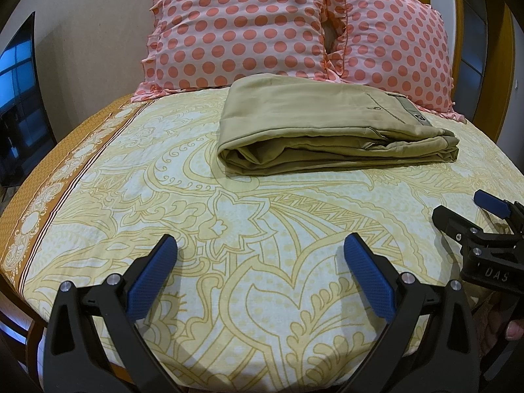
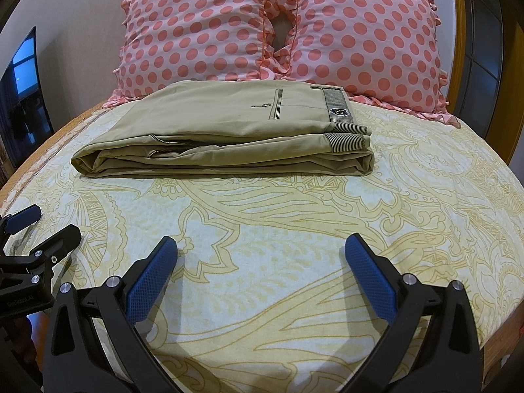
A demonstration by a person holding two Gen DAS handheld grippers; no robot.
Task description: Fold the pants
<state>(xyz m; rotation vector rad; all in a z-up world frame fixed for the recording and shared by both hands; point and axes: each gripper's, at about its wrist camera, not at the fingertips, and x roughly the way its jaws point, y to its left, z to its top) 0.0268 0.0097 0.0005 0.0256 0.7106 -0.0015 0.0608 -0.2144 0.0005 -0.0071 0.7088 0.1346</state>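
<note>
Khaki pants (image 1: pixel 330 124) lie folded into a flat rectangular bundle on the bed, in front of the pillows; they also show in the right wrist view (image 2: pixel 229 131), with the striped waistband and a dark label at the right end. My left gripper (image 1: pixel 260 245) is open and empty, held above the sheet well short of the pants. My right gripper (image 2: pixel 260 245) is open and empty too, at a like distance. The right gripper shows at the right edge of the left wrist view (image 1: pixel 465 209), and the left gripper at the left edge of the right wrist view (image 2: pixel 49 222).
The bed has a yellow patterned sheet (image 1: pixel 229 229) with an orange border at the left (image 1: pixel 49 177). Two pink polka-dot pillows (image 1: pixel 239 26) (image 2: pixel 360 32) lean on the wooden headboard (image 2: pixel 458 32). A dark screen (image 1: pixel 16 98) stands at the left.
</note>
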